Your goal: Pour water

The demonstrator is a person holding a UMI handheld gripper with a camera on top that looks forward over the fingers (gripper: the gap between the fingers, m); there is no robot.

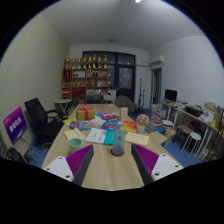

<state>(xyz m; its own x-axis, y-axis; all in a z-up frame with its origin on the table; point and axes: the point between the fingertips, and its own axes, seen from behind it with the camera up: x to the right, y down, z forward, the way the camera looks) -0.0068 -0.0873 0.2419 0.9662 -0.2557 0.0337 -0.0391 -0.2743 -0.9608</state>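
Note:
My gripper (112, 163) is open, its two magenta pads spread wide above the near end of a light wooden table (108, 175). A slim clear cup (117, 146) stands upright on the table just ahead of the fingertips, roughly centred between them and apart from both. Its base looks dark purple. Nothing is held. A small teal bowl (75, 143) sits on the table beyond the left finger (78, 160). I cannot make out a water vessel among the clutter further back.
Papers and a teal sheet (105, 135) lie past the cup, with many small items (135, 124) over the far half of the table. A black office chair (42, 122) stands left, desks with a monitor (171, 97) right, shelves (88, 75) at the back wall.

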